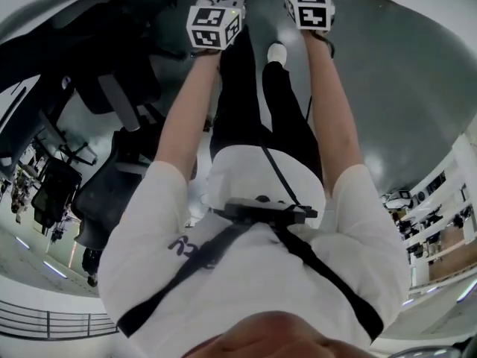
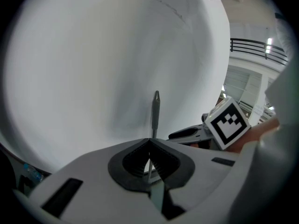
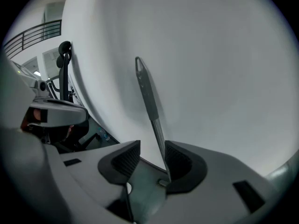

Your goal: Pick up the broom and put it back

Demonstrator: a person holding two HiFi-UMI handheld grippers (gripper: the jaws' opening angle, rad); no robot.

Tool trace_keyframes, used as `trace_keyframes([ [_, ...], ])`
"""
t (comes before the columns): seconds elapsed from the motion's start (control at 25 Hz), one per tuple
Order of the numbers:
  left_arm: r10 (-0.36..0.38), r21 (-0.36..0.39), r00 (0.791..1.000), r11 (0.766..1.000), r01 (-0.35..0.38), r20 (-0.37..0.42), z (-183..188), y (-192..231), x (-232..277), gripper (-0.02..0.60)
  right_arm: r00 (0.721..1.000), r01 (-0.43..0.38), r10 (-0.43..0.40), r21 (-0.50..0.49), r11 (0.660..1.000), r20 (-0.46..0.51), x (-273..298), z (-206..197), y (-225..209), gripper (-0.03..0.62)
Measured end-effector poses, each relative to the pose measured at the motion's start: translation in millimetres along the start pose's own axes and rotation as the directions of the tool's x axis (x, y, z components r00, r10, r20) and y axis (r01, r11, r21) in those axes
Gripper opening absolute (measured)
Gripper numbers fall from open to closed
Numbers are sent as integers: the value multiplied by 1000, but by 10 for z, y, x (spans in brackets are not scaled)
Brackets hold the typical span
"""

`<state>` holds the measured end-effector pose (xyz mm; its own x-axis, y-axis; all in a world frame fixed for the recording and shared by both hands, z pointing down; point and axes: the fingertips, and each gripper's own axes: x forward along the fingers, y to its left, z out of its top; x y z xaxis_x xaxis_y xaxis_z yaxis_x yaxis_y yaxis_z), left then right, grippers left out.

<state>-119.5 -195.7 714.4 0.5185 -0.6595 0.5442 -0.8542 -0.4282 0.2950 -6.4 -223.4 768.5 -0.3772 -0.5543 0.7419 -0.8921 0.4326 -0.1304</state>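
Observation:
The broom shows only as a thin grey handle (image 2: 155,113) that stands up against a white wall. In the left gripper view, my left gripper (image 2: 149,157) is shut on the handle, its dark pads meeting around it. In the right gripper view the same handle (image 3: 147,94), with a hanging hole at its tip, passes between the jaws of my right gripper (image 3: 153,161). Those jaws stand apart; the handle leans on the right pad (image 3: 180,164), with a gap to the left one. In the head view both marker cubes (image 1: 215,24) (image 1: 308,6) sit side by side at the top. The broom head is hidden.
Black office chairs (image 1: 112,192) stand to the left on the grey floor. The person's legs and a white shoe (image 1: 276,52) are below the grippers. A black chair (image 3: 64,69) stands by the wall, and a railing (image 2: 261,48) runs at the far right.

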Motion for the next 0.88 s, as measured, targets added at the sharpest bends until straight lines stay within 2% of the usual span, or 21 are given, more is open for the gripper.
trace_keyframes([
  [0.08,-7,12,1000,1000,7,1,3,-2,37,11,1000,6,-6,-18,1000,2,142,65,-10,167],
  [0.24,-5,10,1000,1000,5,5,6,11,59,11,998,51,-50,-21,998,41,297,243,-77,169],
  [0.76,5,-11,999,1000,-5,32,112,100,66,11,992,123,-123,16,992,17,403,261,-212,167],
  [0.8,6,-16,999,1000,-5,36,125,101,78,11,992,128,-129,18,992,16,419,267,-224,165],
  [0.88,7,-23,999,1000,-7,42,147,105,87,11,990,140,-141,23,990,13,449,279,-250,121],
])
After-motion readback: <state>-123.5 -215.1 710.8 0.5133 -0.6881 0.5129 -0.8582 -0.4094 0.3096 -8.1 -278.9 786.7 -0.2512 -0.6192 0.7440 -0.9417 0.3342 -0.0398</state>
